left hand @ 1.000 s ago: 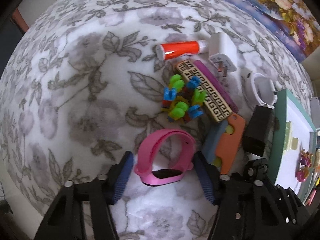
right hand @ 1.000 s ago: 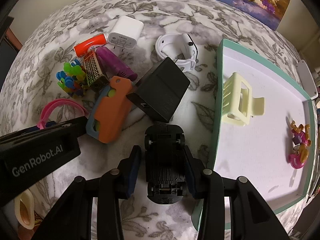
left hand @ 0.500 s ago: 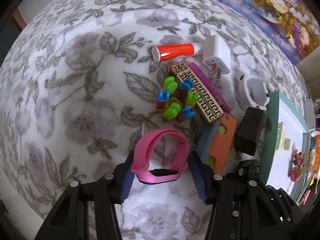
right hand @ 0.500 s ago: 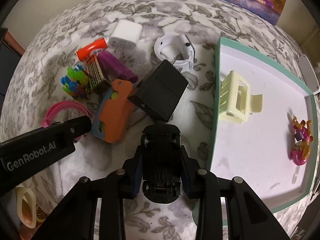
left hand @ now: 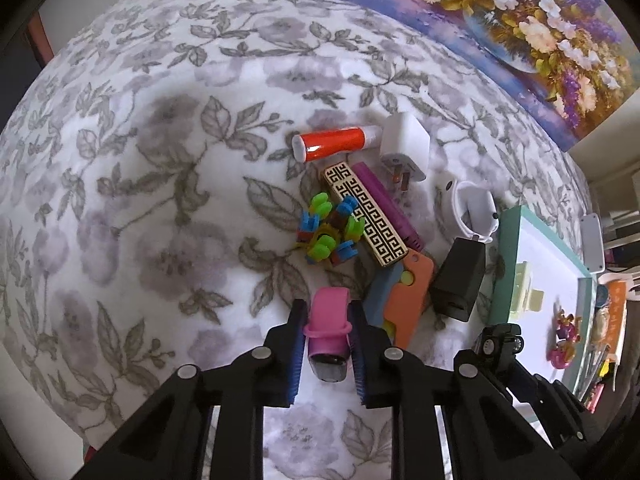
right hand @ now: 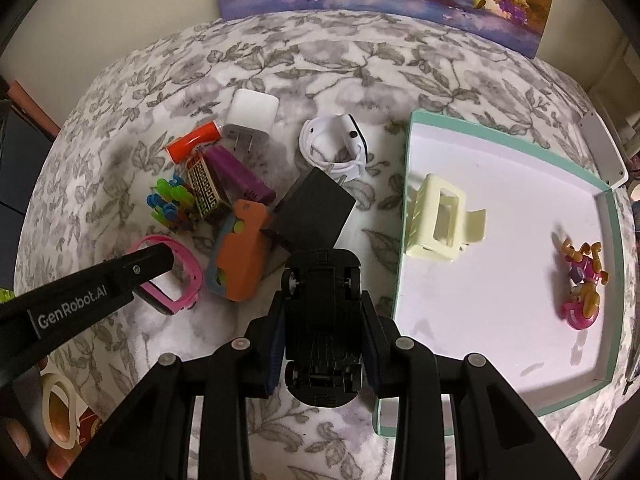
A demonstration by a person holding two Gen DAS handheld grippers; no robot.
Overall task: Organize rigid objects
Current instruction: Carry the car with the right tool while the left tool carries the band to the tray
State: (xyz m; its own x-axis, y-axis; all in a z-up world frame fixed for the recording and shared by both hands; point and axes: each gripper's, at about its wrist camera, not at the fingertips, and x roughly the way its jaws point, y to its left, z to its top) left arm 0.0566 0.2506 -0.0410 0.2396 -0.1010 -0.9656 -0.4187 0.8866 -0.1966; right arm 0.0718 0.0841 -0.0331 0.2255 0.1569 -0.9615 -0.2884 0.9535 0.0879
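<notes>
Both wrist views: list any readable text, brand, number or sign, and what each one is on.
"GenRobot.AI": white lettering on the side of the left gripper, seen in the right wrist view.
The gold patterned box carries only a key pattern, no letters.
Items past the tray at the frame edge are too blurred to read.

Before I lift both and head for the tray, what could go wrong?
The pink watch band is pinched only near one end between the left jaws, so it may swing or slip out. The black toy car in the right jaws could clip the teal tray wall or the yellow hair clip.
</notes>
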